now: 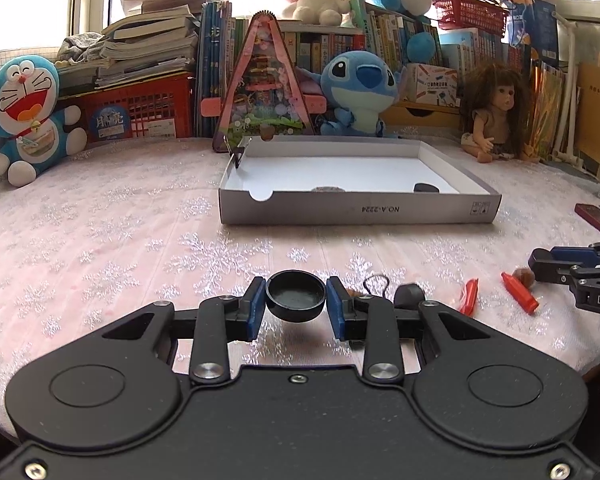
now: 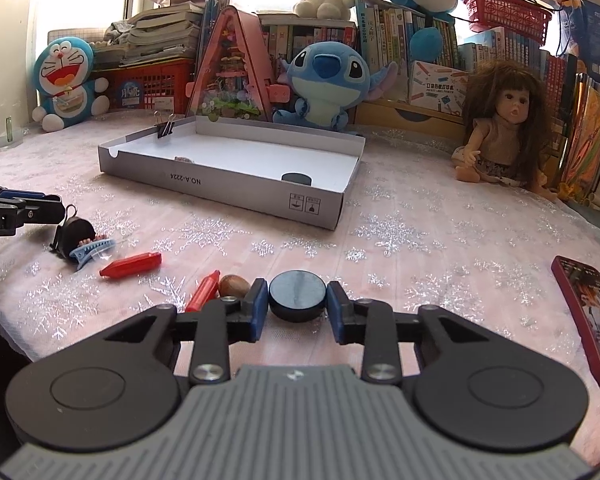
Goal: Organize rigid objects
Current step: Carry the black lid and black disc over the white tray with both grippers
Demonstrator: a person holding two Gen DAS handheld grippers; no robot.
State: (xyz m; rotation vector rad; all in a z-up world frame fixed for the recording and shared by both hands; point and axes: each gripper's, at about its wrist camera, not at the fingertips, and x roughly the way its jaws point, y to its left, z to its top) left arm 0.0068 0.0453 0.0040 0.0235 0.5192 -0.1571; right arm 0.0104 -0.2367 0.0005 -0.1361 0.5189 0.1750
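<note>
Left tongs: blue pads closed on a black cap, hollow side up, held at lower centre of the left wrist view; a shadow beneath it suggests it hangs clear of the surface; grip across the rim, probably to keep it level for carrying.
Right tongs: pads closed on a black disc, flat face up, lower centre of the right wrist view; whether it has left the cloth cannot be told.
Loose items near the right tongs: red crayon and brown nut just left of the pads; second red crayon further left; blue hair clip against a black binder clip at mid left.
Destination, by judgement: shallow white box, centre of frame, well apart from both tongs; already holds a black disc near its right end, a small grey piece, and a binder clip pinched on its far wall.
Periphery: red phone at right edge; doll and plush toys behind.
</note>
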